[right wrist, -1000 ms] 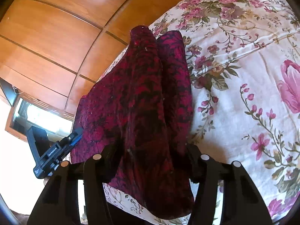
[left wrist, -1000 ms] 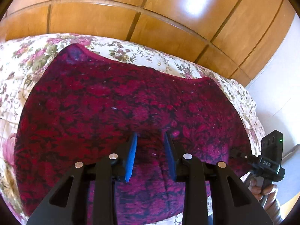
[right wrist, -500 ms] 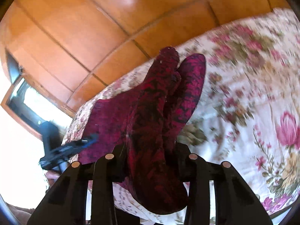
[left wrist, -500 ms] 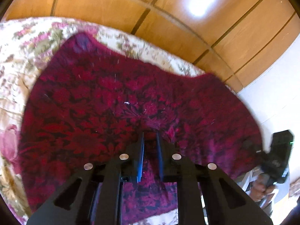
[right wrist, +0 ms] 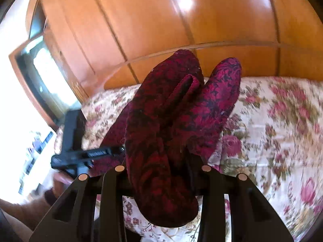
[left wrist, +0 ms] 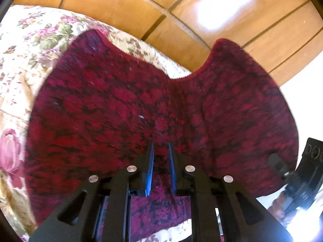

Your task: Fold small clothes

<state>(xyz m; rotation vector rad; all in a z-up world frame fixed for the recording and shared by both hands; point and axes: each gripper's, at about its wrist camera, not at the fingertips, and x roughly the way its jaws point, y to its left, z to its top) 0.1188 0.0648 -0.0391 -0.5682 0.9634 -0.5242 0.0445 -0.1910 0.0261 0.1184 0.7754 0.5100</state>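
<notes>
**Garment lifted at both near corners**

On the left, we find the left gripper (left wrist: 161,157) narrowed since a second ago, its blue pads now nipping the near hem of the garment (left wrist: 141,104). The far right corner, flat on the bedspread (left wrist: 24,46) before, now stands raised against the wardrobe (left wrist: 201,20). We judge the lift for a fold is under way.

On the right, the right gripper (right wrist: 161,161) remains clamped on a bunched edge of the garment, which hangs over its jaws, more upright than before.

We see no containers.
</notes>
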